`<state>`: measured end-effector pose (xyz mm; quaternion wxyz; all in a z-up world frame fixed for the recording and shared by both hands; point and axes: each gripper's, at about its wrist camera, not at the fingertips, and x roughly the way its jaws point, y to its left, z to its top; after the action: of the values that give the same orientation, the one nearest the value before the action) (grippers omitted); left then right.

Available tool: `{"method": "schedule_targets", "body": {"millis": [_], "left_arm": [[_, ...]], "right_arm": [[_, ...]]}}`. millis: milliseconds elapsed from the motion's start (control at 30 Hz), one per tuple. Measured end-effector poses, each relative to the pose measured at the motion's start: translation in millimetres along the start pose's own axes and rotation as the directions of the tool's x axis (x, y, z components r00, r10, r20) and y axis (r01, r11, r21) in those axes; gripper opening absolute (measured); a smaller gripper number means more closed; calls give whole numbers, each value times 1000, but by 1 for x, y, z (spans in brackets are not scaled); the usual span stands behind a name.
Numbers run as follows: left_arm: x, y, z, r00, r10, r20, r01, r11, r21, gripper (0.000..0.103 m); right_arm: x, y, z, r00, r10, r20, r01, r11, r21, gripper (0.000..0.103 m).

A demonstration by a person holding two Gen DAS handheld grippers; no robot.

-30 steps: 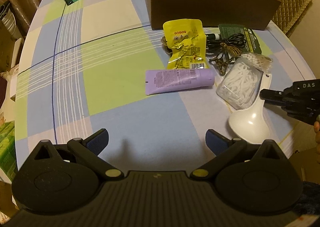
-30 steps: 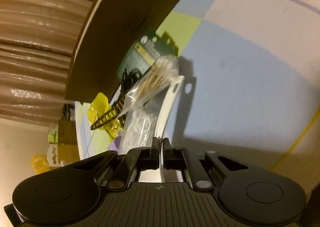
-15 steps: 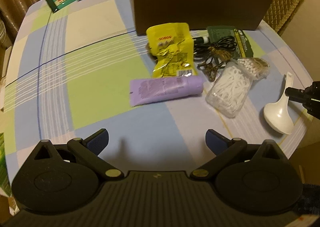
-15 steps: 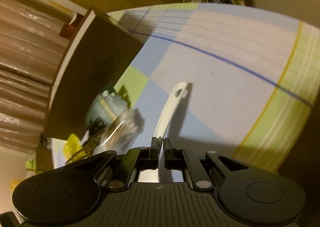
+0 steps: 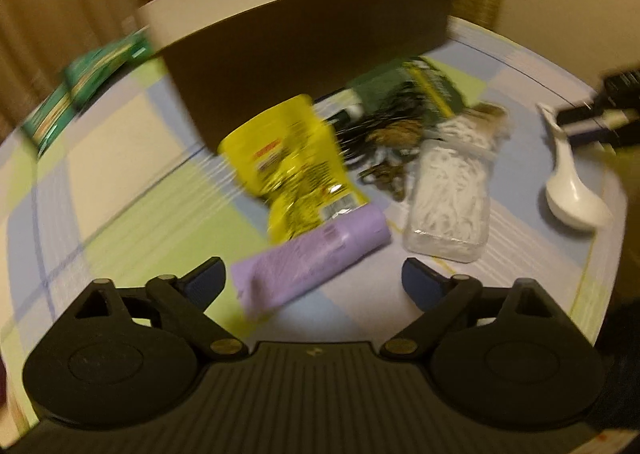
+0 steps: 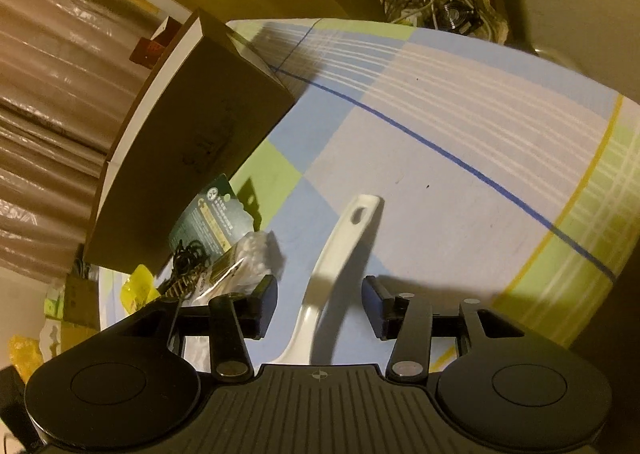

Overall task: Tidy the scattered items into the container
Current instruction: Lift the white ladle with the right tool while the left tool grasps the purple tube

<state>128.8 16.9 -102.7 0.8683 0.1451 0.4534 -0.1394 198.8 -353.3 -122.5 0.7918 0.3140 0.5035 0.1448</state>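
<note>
Opening now, my right gripper (image 6: 319,304) has its pads clear of the white spoon (image 6: 340,254), which lies on the checked tablecloth (image 6: 460,125) between them. My left gripper (image 5: 312,278) is wide but closing, nothing gripped, above the purple tube (image 5: 312,254) near the brown box (image 5: 304,53).

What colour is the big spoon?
White; the spoon shows best in the right wrist view.

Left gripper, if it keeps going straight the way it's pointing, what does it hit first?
Most likely the purple tube, lying just ahead between the closing left gripper fingers; depth is uncertain through blur.
</note>
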Motion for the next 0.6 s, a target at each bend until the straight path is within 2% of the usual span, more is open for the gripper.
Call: {"method": "schedule_targets", "body": {"millis": [67, 100, 167, 333, 433, 533, 600], "left_arm": [[6, -1, 4, 999, -41, 3, 40, 996, 85, 79], [8, -1, 6, 998, -64, -1, 64, 991, 118, 77], [15, -1, 9, 996, -93, -13, 94, 980, 174, 61], [28, 2, 14, 989, -132, -61, 144, 948, 284, 55], [35, 3, 14, 982, -150, -113, 178, 934, 311, 41], [36, 2, 13, 980, -144, -136, 179, 938, 298, 39], [35, 1, 12, 981, -125, -152, 160, 954, 252, 38]], "right_arm": [[-2, -1, 0, 1000, 4, -4, -4, 1000, 2, 46], [-3, -2, 0, 1000, 6, -5, -6, 1000, 3, 46], [-4, -3, 0, 1000, 9, -9, -9, 1000, 5, 47], [-7, -5, 1, 1000, 10, -15, -10, 1000, 3, 48], [-7, -5, 2, 1000, 10, -21, -10, 1000, 1, 48], [-7, -4, 3, 1000, 9, -26, -9, 1000, -4, 48], [-7, -3, 3, 1000, 7, -29, -7, 1000, -12, 49]]}}
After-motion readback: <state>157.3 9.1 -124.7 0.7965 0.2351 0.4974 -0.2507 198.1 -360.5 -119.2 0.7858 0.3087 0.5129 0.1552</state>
